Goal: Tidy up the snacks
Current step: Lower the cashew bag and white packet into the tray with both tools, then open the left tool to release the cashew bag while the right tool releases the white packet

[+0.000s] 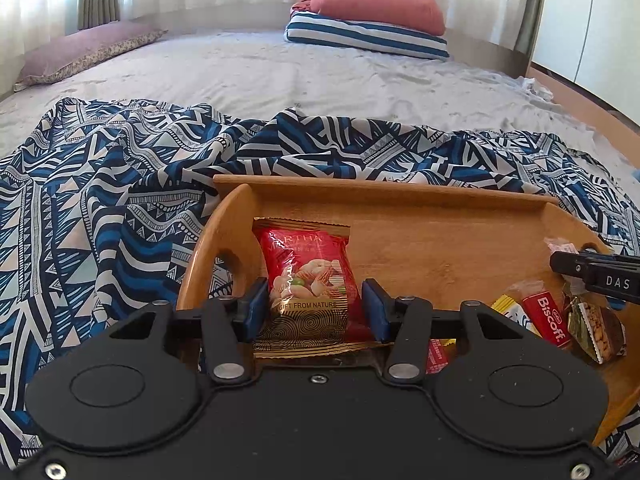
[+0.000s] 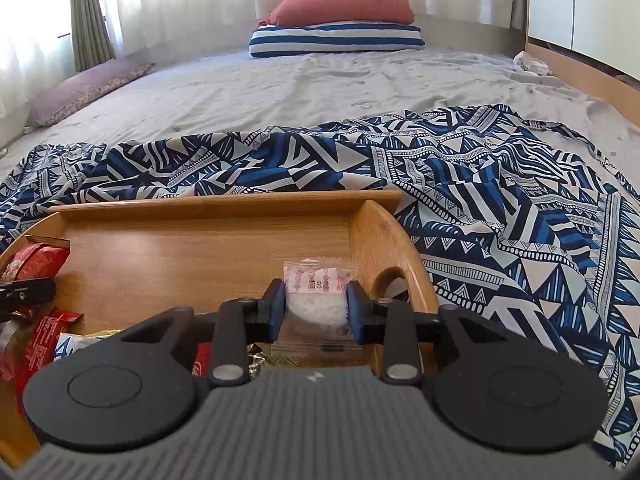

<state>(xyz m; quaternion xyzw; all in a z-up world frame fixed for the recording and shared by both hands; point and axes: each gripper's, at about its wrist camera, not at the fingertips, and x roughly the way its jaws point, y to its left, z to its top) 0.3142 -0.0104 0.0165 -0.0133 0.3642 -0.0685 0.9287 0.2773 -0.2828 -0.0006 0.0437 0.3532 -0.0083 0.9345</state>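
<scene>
At the wooden tray's (image 1: pixel 420 204) left end, the left gripper (image 1: pixel 316 312) is clamping a red nut packet (image 1: pixel 308 280), blue pads pressing on both its sides, just inside the left handle cutout. Along the near edge, a Biscoff biscuit (image 1: pixel 548 320) is lying among other wrappers. At the right end, the right gripper (image 2: pixel 316 312) is squeezing a small clear sachet (image 2: pixel 316 292) beside the right handle.
</scene>
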